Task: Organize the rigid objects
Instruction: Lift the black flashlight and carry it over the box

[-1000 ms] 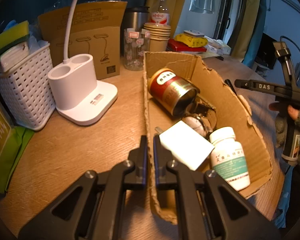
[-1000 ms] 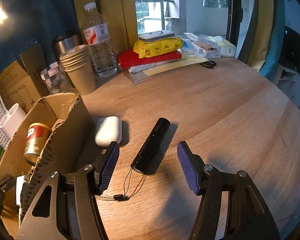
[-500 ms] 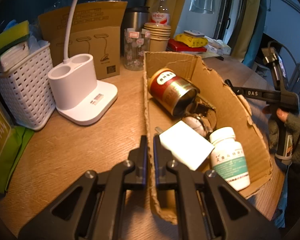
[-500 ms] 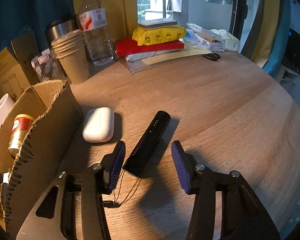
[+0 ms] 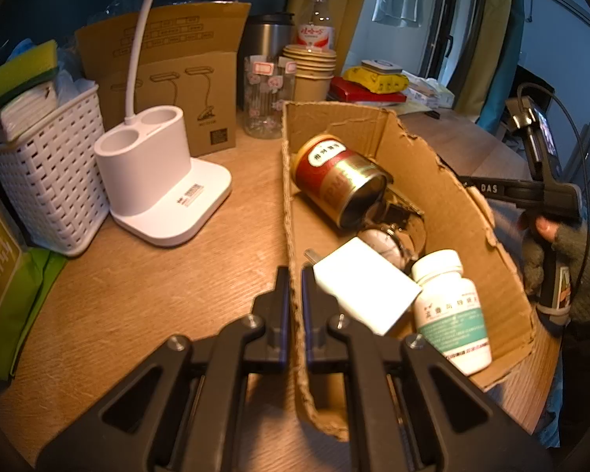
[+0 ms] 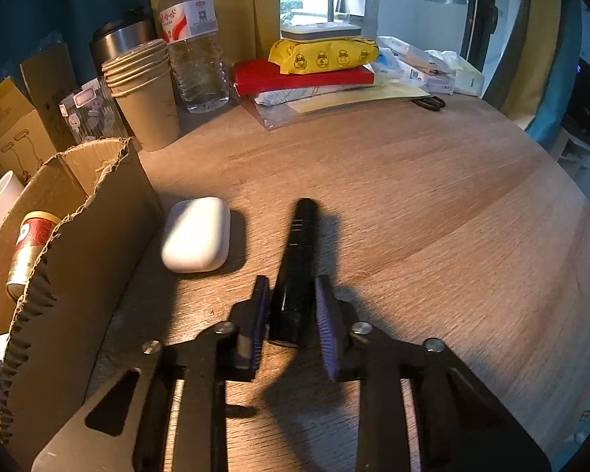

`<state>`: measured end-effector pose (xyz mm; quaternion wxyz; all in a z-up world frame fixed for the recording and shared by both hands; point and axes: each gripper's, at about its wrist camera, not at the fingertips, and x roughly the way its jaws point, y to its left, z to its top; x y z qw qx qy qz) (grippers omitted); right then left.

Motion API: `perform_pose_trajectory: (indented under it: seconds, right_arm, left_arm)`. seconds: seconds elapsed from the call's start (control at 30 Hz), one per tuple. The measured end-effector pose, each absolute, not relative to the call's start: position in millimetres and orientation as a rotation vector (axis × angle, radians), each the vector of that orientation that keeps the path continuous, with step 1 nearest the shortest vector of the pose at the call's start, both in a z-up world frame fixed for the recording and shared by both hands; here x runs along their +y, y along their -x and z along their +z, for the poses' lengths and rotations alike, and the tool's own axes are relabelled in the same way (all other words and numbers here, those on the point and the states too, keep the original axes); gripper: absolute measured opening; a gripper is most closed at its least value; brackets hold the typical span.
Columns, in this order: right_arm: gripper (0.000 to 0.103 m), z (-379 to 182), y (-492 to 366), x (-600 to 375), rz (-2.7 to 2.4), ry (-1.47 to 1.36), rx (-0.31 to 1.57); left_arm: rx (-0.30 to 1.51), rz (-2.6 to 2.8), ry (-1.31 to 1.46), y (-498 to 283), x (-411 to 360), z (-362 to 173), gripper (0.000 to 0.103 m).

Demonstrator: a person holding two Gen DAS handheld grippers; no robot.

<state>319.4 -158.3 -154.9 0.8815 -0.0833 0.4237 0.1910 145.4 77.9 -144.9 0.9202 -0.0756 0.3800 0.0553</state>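
Desk: round wooden desk [image 6: 432, 204], clutter along the far edge (cups, bottle, papers).
Right gripper [image 6: 293, 316]: a second ago its fingers were spread wide short of the black flashlight [image 6: 297, 267]; now they have narrowed around its near end, the left pad touching, a sliver of gap at the right.
Left gripper [image 5: 293, 299]: unchanged, fingers clenched on the cardboard box [image 5: 289, 212] wall.
Earbud case [image 6: 196, 234]: beside the box, untouched.
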Motion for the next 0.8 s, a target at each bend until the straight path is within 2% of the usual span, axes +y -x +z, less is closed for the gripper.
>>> perform_pose_trajectory:
  seconds: [0.4, 0.8]
  right_arm:
    - [0.021, -123.9, -305.5, -164.0, 0.425, 0.123, 0.809]
    - [0.021, -45.1, -267.8, -150.9, 0.499, 0.123, 0.641]
  left_arm:
    - [0.781, 0.113, 0.156, -145.5, 77.9, -145.0, 0.005]
    - [0.777, 0.111, 0.161, -146.4, 76.0, -144.2, 0.005]
